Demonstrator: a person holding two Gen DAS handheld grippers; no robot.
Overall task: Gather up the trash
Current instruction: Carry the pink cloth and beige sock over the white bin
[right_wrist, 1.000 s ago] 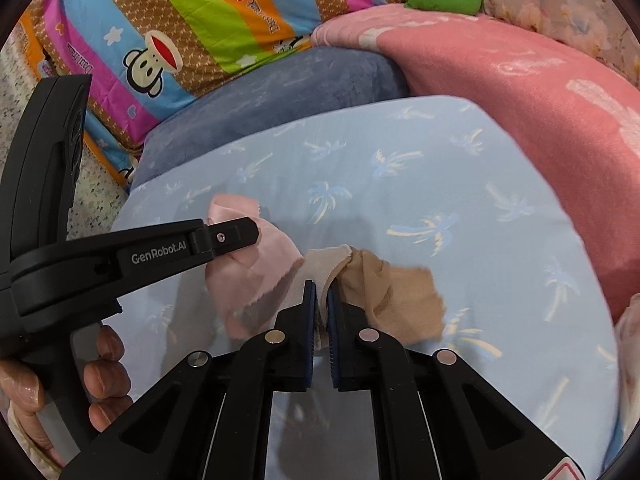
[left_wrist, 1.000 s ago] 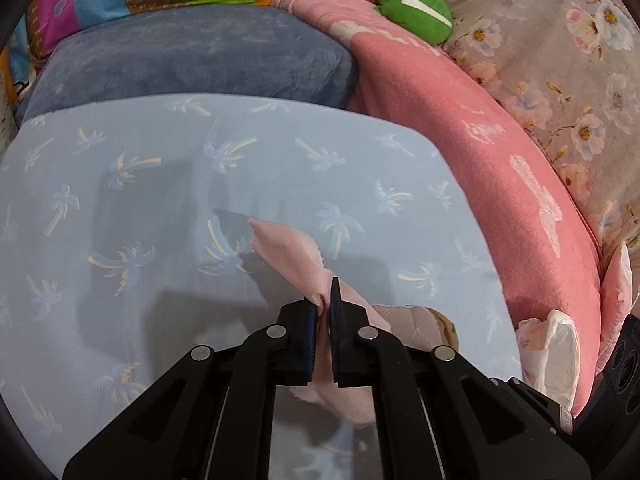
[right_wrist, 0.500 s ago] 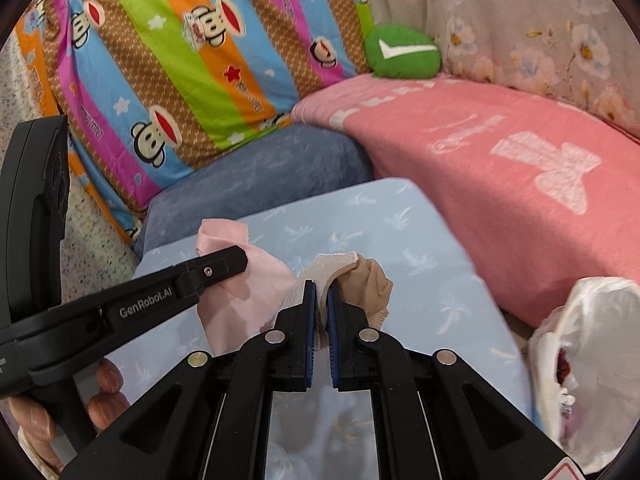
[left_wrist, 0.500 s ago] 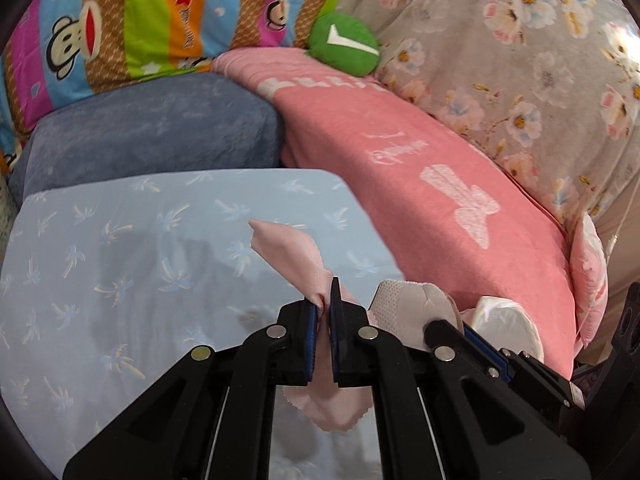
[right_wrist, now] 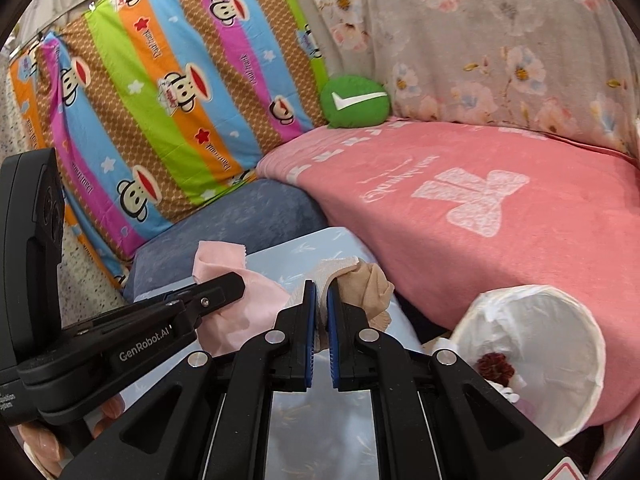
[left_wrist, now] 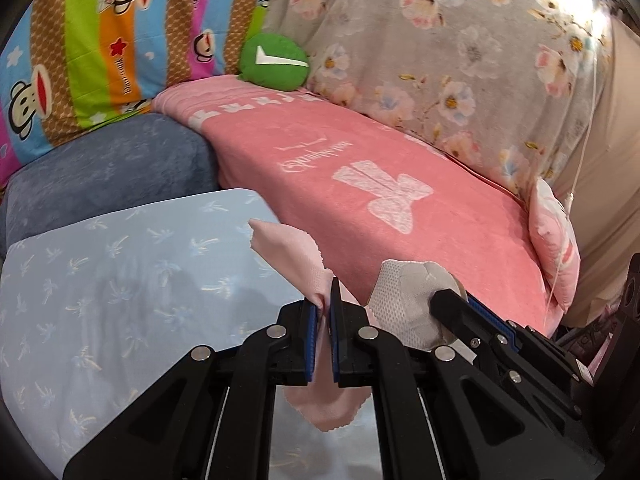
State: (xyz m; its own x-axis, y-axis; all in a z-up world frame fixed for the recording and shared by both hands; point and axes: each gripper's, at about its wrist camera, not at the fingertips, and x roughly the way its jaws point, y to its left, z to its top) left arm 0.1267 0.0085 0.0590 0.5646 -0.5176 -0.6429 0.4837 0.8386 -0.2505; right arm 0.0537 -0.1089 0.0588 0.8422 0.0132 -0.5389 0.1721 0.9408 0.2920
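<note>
My left gripper [left_wrist: 325, 322] is pinching a pink cloth [left_wrist: 294, 254]; my right gripper [right_wrist: 319, 322] is pinching a sock [right_wrist: 366, 284]. "GenRobot.AI" is showing.

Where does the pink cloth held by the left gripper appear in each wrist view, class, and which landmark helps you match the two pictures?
Left wrist view: the pink cloth is at lower centre, pinched in the left gripper.
Right wrist view: the same cloth is at lower left, behind the left gripper's black finger.
Shared landmark: the green cushion with a white tick, on the pink blanket.
</note>
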